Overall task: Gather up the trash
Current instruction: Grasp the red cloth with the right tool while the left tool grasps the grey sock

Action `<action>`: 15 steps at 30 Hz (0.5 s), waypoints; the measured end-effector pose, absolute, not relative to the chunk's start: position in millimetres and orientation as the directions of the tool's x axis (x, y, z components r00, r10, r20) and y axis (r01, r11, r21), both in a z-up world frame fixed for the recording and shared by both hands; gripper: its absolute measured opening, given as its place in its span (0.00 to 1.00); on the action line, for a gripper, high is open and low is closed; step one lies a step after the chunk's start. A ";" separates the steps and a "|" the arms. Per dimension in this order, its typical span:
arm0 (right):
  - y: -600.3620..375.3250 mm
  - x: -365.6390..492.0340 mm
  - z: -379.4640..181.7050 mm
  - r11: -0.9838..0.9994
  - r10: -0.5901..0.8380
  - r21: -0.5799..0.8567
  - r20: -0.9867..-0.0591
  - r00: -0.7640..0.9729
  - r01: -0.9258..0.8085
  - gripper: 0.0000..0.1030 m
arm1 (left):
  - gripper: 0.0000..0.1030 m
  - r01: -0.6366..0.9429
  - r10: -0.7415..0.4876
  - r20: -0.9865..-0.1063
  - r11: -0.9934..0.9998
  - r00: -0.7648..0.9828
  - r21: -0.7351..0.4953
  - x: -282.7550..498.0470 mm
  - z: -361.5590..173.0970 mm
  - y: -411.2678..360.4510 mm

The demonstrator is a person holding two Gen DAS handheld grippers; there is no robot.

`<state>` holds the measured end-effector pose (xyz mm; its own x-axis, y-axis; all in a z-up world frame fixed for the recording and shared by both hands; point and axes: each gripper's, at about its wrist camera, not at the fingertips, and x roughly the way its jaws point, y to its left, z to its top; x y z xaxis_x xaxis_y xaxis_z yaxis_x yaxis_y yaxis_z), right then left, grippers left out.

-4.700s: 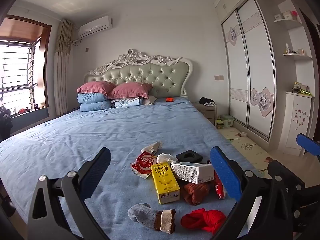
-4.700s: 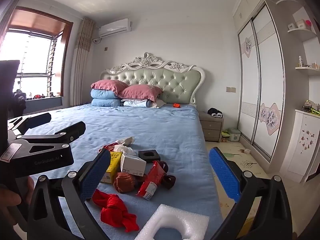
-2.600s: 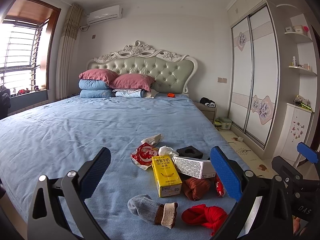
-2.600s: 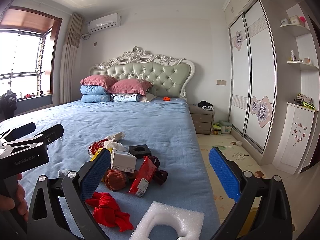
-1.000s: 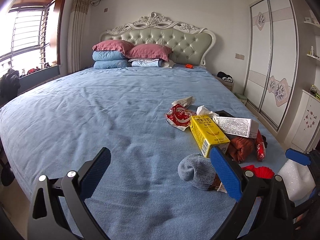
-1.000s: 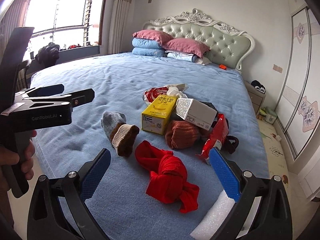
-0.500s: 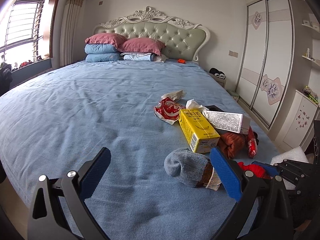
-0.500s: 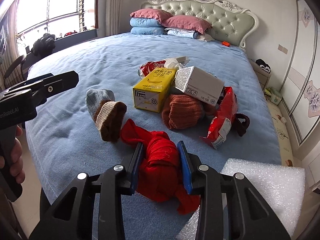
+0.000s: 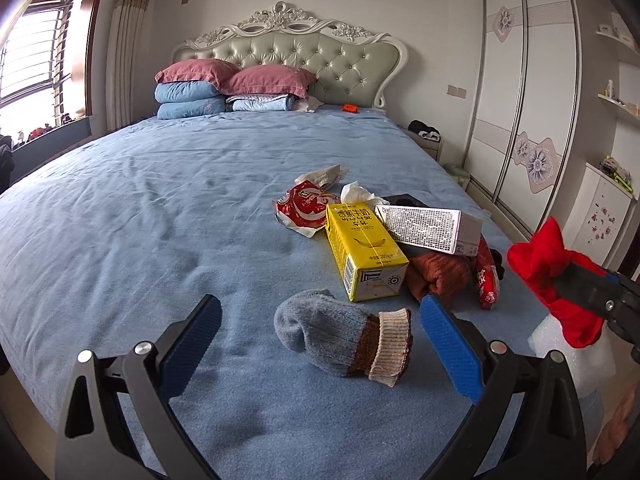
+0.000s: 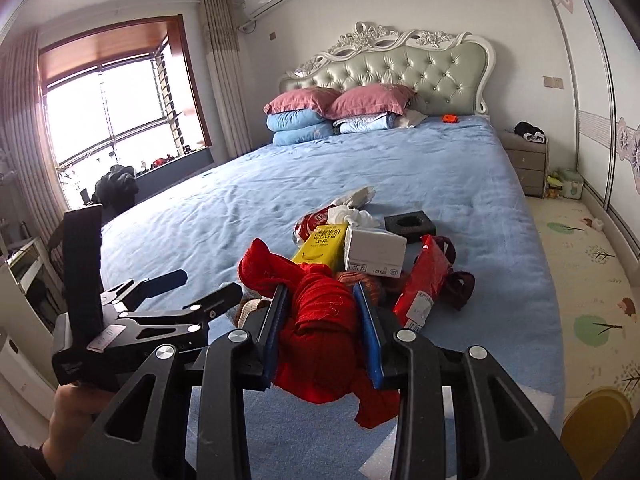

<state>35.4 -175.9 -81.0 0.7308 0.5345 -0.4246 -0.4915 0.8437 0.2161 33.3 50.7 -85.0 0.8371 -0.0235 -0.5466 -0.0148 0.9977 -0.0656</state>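
Observation:
My right gripper (image 10: 320, 292) is shut on a bunched red cloth (image 10: 320, 320) and holds it above the bed; the left wrist view shows that cloth (image 9: 544, 256) hanging at the right. My left gripper (image 9: 319, 316) stands open, low over the blue blanket, with a grey sock (image 9: 320, 332) lying between its fingers, untouched. Behind the sock lie a yellow drink carton (image 9: 362, 248), a white box (image 9: 424, 226), a red-and-white wrapper (image 9: 304, 208), a crumpled tissue (image 9: 358, 192) and a red snack packet (image 9: 486, 276).
A rust-coloured sock (image 9: 440, 272) lies under the white box. A black foam piece (image 10: 410, 222) sits behind the pile, and a white foam sheet (image 9: 560, 344) lies at the bed's near corner. Pillows (image 9: 224, 88) are stacked at the headboard. A floor mat (image 10: 580, 280) lies right of the bed.
My right gripper has closed on the red cloth and lifted it off the blanket. My left gripper has moved in closer to the grey sock, still open.

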 end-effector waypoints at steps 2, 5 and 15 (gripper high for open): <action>-179.7 35.6 -78.7 0.843 0.536 0.218 -0.417 0.734 -0.491 0.33 | 0.96 -0.013 -0.028 -0.563 0.998 0.826 -0.069 41.3 -88.5 44.4; -185.1 37.3 -80.3 0.843 0.537 0.225 -0.420 0.732 -0.489 0.33 | 0.96 -0.042 0.002 -0.620 0.998 0.784 -0.050 59.7 -97.8 36.0; -199.3 41.6 -94.8 0.839 0.544 0.258 -0.441 0.714 -0.480 0.33 | 0.30 -0.066 -0.001 -0.668 0.995 0.744 -0.075 65.2 -108.9 39.6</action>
<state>41.6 -199.3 -94.8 0.7136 0.5441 -0.4412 -0.4801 0.8385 0.2575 65.2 39.6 -108.9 0.7440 -0.0011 -0.6682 -0.0656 0.9950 -0.0748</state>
